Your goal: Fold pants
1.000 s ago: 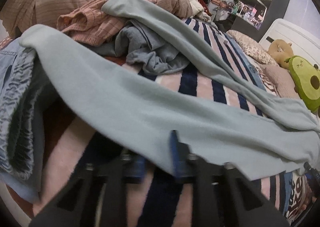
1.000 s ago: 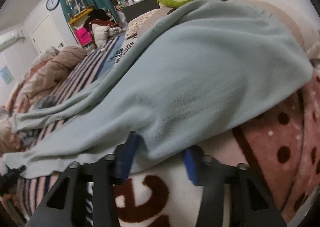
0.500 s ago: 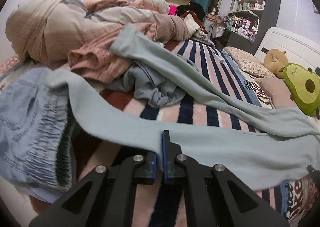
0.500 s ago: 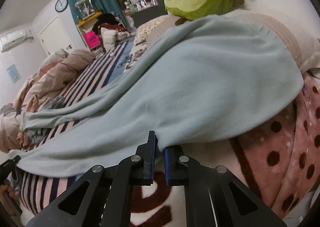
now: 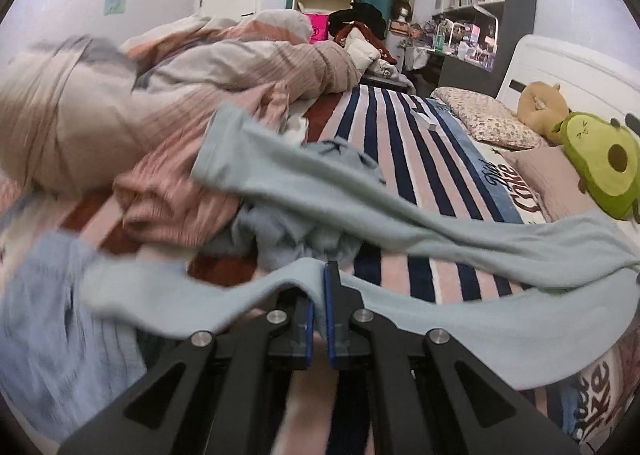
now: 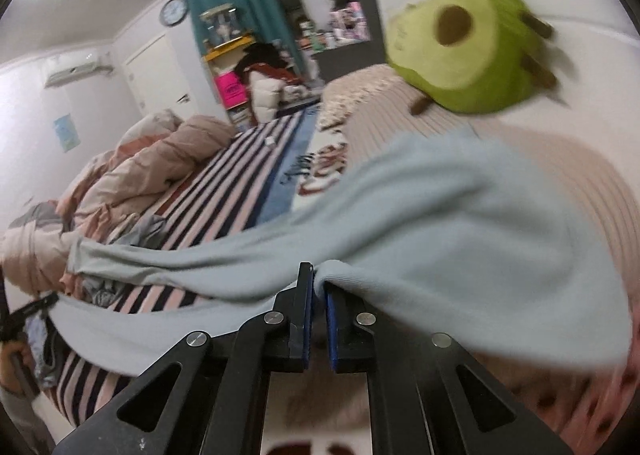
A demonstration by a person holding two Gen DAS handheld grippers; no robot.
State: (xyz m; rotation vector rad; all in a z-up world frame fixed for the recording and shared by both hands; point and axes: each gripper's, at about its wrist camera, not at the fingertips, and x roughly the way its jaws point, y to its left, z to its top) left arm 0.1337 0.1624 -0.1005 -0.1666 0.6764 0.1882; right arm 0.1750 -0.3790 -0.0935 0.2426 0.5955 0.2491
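Spanning the striped bed [image 5: 404, 143], pale blue pants [image 5: 460, 319] lie stretched and creased; left gripper [image 5: 317, 315] and right gripper [image 6: 316, 319] each pinch shut on a raised edge fold.

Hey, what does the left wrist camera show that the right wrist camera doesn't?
Only the left wrist view shows the left tongs shut on one leg of the light blue pants and a brown plush. Only the right shows the right tongs shut on the pants' wide end. Both show the avocado plush and striped blanket.
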